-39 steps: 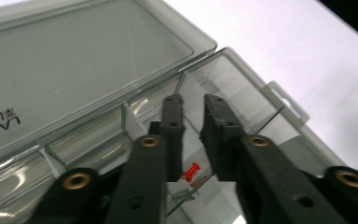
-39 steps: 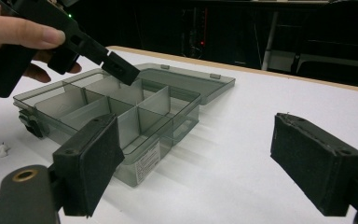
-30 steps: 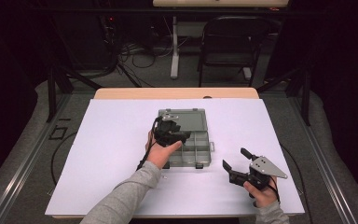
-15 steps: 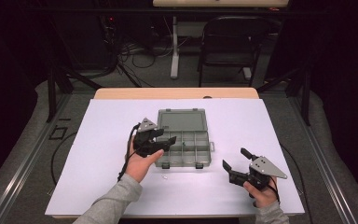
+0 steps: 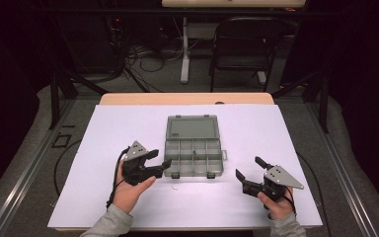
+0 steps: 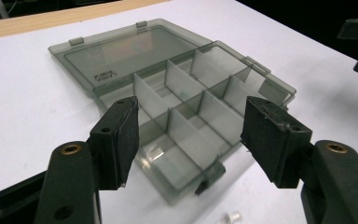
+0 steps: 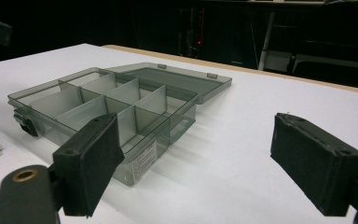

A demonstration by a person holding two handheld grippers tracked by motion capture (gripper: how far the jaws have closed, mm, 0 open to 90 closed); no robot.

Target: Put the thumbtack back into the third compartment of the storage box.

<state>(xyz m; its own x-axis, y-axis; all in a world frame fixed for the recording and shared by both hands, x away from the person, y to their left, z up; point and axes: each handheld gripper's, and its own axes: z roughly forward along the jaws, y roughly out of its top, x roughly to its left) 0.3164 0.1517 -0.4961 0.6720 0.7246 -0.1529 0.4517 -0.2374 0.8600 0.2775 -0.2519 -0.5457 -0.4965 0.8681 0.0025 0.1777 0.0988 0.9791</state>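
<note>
Since a moment ago the left gripper has pulled back off the box to its near-left corner. Lid flat toward the far edge, the box lies mid-table. Both hands rest low; both claws gape wide, empty, right gripper apart

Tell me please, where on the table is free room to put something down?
The white table is bare left of the organizer box, right of it toward the far corner, and on the near strip between the left gripper and right gripper, except one small white piece there.
</note>
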